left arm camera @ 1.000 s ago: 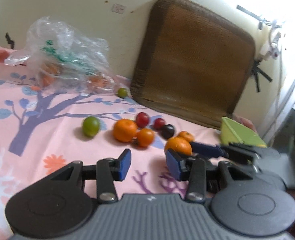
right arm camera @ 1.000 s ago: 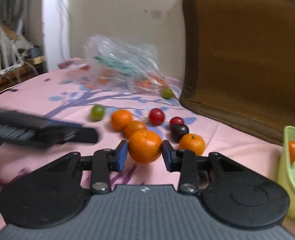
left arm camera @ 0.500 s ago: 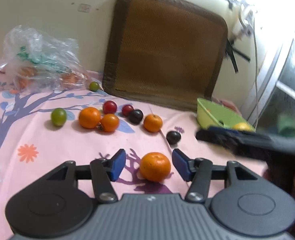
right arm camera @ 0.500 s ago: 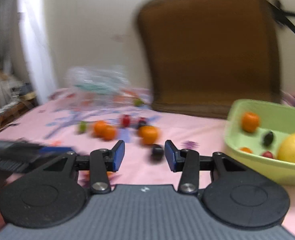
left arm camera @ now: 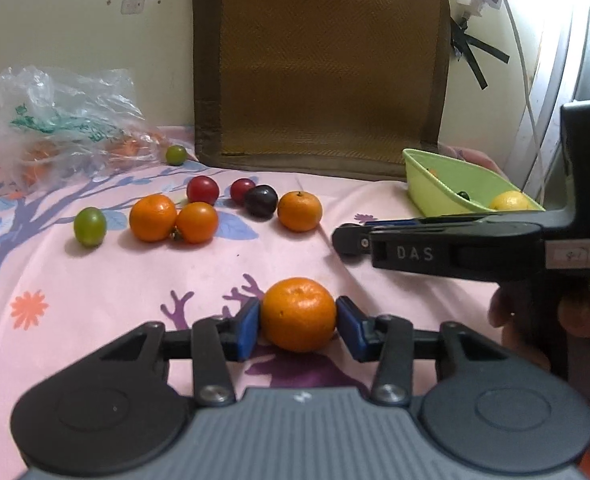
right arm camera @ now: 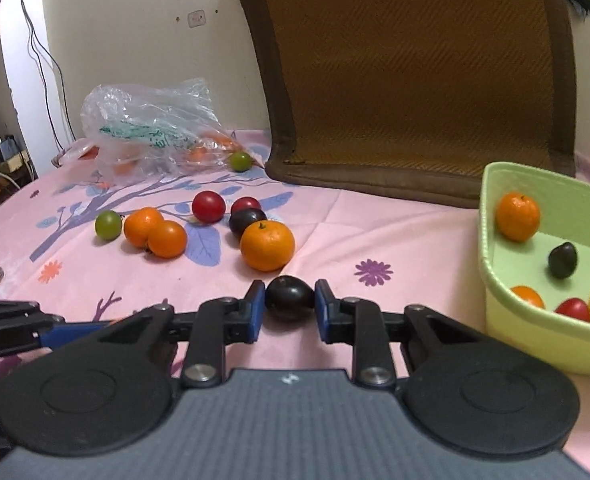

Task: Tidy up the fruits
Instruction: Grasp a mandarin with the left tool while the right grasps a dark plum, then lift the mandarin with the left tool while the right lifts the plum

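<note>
Blue pads on my left tongs (left arm camera: 298,326) sit against both sides of an orange mandarin (left arm camera: 298,314), narrowed to its width and pinching it low over the pink floral bedsheet (left arm camera: 95,300). My right tongs (right arm camera: 290,308) are drawn in tighter, both pads touching a small dark plum (right arm camera: 289,298) just above the sheet, with another mandarin (right arm camera: 267,245) lying right behind it. From the left wrist camera I see the right tool side-on, and the raised letters "DAS" (left arm camera: 414,254) read clearly on its black body; a pale sticker (left arm camera: 575,255) further back carries marks I cannot read. The green tub (right arm camera: 495,264) stands just right of my right tongs, holding a mandarin, a dark plum, a red fruit, another orange fruit and part of a yellow one. More loose fruit lies further back on the sheet: green, orange, red and dark pieces. A clear plastic bag (right arm camera: 151,128) with green printing I cannot read lies by the wall.
</note>
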